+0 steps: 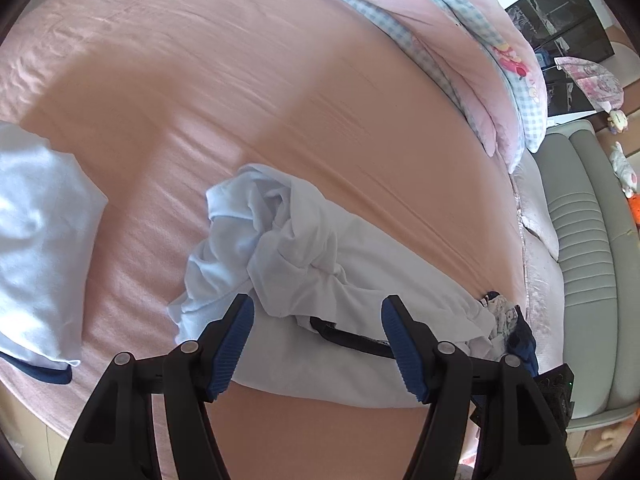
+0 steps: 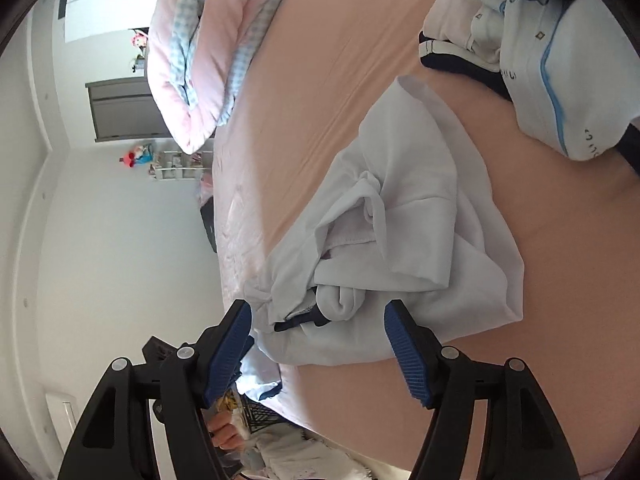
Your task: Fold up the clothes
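While the white garment (image 1: 320,264) lies crumpled in a heap on the pink bed sheet (image 1: 200,92), near the bed's edge, the fold has not really begun: the cloth is bunched and twisted on itself, with a dark navy trim (image 1: 348,336) peeping out at the near side. The step in hand looks like the approach, both tools coming in over the heap to take hold of it. The next move probably calls for finding two clean edges or corners, gripping them and drawing the cloth out flat before any fold is made; the twisted middle may need shaking loose first.

The left gripper (image 1: 318,320) hangs just above the near part of the heap with its jaws well apart, nothing between the blue pads (image 1: 234,344), and no clear contact with the cloth. The right gripper (image 2: 318,320) sits likewise over the garment (image 2: 400,232) from the other side, jaws wide and empty, the bunched cloth and its navy trim lying beyond the tips.

Further off, another pale piece of clothing (image 1: 36,240) rests on the sheet, a patterned pile (image 2: 540,40) lies beyond, and a pink quilt (image 1: 460,40) is bundled at the far side.
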